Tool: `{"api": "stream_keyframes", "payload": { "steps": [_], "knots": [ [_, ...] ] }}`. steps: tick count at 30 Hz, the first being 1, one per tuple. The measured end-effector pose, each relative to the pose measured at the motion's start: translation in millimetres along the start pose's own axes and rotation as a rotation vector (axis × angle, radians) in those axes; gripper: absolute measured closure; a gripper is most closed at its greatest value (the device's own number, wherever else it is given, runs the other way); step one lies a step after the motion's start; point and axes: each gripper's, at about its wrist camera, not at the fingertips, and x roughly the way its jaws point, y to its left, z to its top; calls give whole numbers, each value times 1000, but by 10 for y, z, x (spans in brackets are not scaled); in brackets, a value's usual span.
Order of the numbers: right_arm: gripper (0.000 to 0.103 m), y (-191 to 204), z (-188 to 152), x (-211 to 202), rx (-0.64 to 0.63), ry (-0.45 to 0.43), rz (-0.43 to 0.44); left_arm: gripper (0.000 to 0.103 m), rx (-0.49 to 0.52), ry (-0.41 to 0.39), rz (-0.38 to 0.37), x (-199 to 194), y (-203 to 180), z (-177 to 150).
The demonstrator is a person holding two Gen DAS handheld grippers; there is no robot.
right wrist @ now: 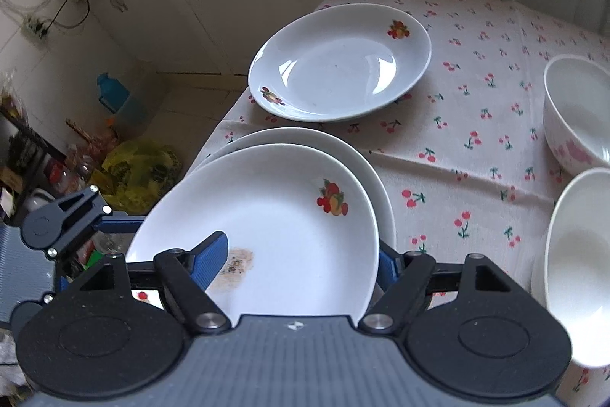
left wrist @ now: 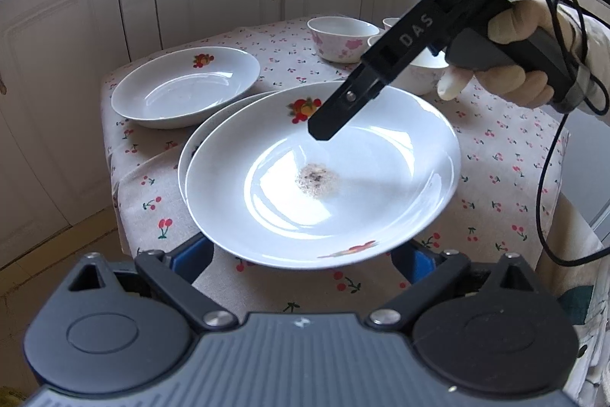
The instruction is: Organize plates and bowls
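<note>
lettering "das" marks right tool (left wrist: 320, 129), parted astride stained plate (left wrist: 389, 185); left tool (left wrist: 305, 256) wide, empty.

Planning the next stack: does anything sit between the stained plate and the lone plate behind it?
Nothing visible: only bare tablecloth separates the stained plate from the lone plate; the bowls stand off to one side.

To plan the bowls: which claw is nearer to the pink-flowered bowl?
Right. The right claw hangs over the far side of the stained plate, toward the pink-flowered bowl; the left claw is at the plate's near rim.
</note>
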Motion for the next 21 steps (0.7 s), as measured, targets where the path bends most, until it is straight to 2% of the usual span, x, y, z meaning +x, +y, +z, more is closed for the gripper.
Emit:
{"api": "stream_keyframes", "payload": {
  "steps": [8, 21],
  "knots": [
    [21, -6, -24, -78, 36, -4, 2, 3, -10, -4, 3, 11, 13, -16],
    [18, 229, -113, -131, -16, -7, -134, 3, -8, -22, 37, -16, -70, -18]
  ]
}}
